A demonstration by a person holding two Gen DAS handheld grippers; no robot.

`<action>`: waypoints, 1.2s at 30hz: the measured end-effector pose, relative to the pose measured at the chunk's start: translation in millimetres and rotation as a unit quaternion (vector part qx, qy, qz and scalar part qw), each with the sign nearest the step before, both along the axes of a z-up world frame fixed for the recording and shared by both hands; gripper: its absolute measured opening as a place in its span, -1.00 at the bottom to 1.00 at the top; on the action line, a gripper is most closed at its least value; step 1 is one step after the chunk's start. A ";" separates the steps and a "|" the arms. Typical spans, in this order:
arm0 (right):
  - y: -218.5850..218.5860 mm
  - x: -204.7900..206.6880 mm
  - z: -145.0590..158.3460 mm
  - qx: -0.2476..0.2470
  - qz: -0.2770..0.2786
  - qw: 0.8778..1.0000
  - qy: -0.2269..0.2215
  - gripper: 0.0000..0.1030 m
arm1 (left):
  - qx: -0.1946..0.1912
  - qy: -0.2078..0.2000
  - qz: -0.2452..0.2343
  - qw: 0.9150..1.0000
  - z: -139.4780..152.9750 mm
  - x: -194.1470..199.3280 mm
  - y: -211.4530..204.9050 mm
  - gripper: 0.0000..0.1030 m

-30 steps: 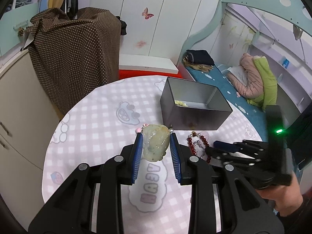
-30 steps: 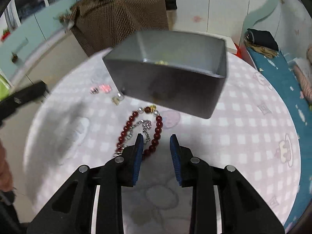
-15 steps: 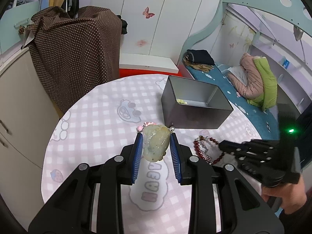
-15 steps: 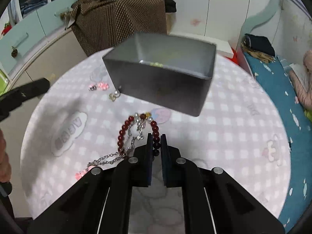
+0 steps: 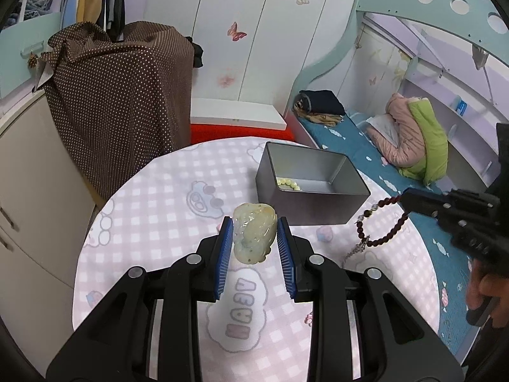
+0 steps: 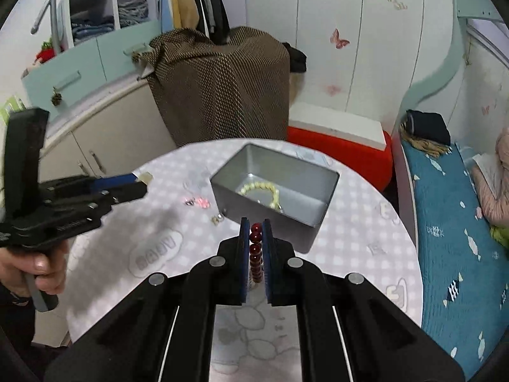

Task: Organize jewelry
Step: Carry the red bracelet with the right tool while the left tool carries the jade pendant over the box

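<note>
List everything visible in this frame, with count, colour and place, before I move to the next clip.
Metal box: one, grey, open, far side of the table.
Pale bead bracelet: one, cream, inside the box.
Jade pendant: one, pale green-yellow, held clear of the table.
Red bead bracelet: one, dark red, dangling with a silver chain.
Small trinkets: a few, pink and silver, on the table left of the box.
Table: one, round, pink checked cloth.
Left gripper: closed on the pendant.
Right gripper: closed on the red beads.
</note>
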State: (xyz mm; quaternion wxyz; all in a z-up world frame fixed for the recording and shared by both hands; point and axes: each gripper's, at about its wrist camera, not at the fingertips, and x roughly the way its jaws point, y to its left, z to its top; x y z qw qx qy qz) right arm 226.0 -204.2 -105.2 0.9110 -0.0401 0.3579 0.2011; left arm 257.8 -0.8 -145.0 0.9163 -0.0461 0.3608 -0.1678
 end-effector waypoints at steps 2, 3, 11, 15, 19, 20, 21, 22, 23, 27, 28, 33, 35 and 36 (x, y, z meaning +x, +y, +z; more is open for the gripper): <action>-0.7 -0.1 6.6 0.010 0.005 1.000 -0.005 -0.88 | -0.001 -0.003 0.000 1.000 1.8 -0.5 0.0 -0.45; -2.5 -1.8 10.7 0.013 0.007 1.000 -0.010 -0.88 | -0.001 -0.003 0.000 1.000 2.2 -0.4 -0.2 -0.45; 6.2 -2.4 20.9 -0.002 0.018 1.000 -0.024 -0.88 | -0.008 -0.014 -0.006 1.000 10.4 0.5 -1.7 -0.45; 9.0 1.2 29.4 -0.002 0.019 0.999 -0.037 -0.88 | -0.012 -0.024 -0.013 1.000 19.8 4.9 -4.0 -0.45; 10.1 8.6 48.0 0.000 0.019 0.998 -0.058 -0.88 | -0.028 -0.040 -0.029 0.998 40.2 17.2 -7.1 -0.45; 9.9 11.6 54.0 0.001 0.019 0.998 -0.063 -0.88 | -0.031 -0.041 -0.032 0.998 44.4 20.9 -8.2 -0.45; 9.3 15.3 59.6 0.003 0.019 0.997 -0.068 -0.88 | -0.036 -0.045 -0.035 0.998 51.3 26.8 -9.2 -0.45; 8.7 18.1 63.5 0.005 0.019 0.997 -0.072 -0.88 | -0.040 -0.046 -0.040 0.997 56.8 31.5 -10.8 -0.45; 7.6 22.8 69.3 0.006 0.017 0.997 -0.076 -0.88 | -0.048 -0.046 -0.049 0.997 62.8 37.9 -12.4 -0.45; 1.6 41.1 86.5 0.012 0.009 0.996 -0.088 -0.88 | -0.060 -0.046 -0.075 0.994 83.2 65.6 -24.5 -0.45; -1.2 47.4 89.1 0.015 0.005 0.996 -0.089 -0.88 | -0.065 -0.040 -0.082 0.994 85.0 72.5 -28.4 -0.45; -8.2 74.6 78.7 0.024 -0.003 0.998 -0.064 -0.88 | -0.047 -0.012 -0.103 0.993 76.8 106.2 -56.5 -0.45; -9.9 84.8 65.7 0.031 -0.005 0.998 -0.045 -0.88 | -0.037 0.002 -0.105 0.994 67.5 116.7 -66.0 -0.45; -10.9 90.4 57.4 0.035 -0.007 0.999 -0.034 -0.88 | -0.033 0.010 -0.107 0.994 62.2 121.1 -71.1 -0.45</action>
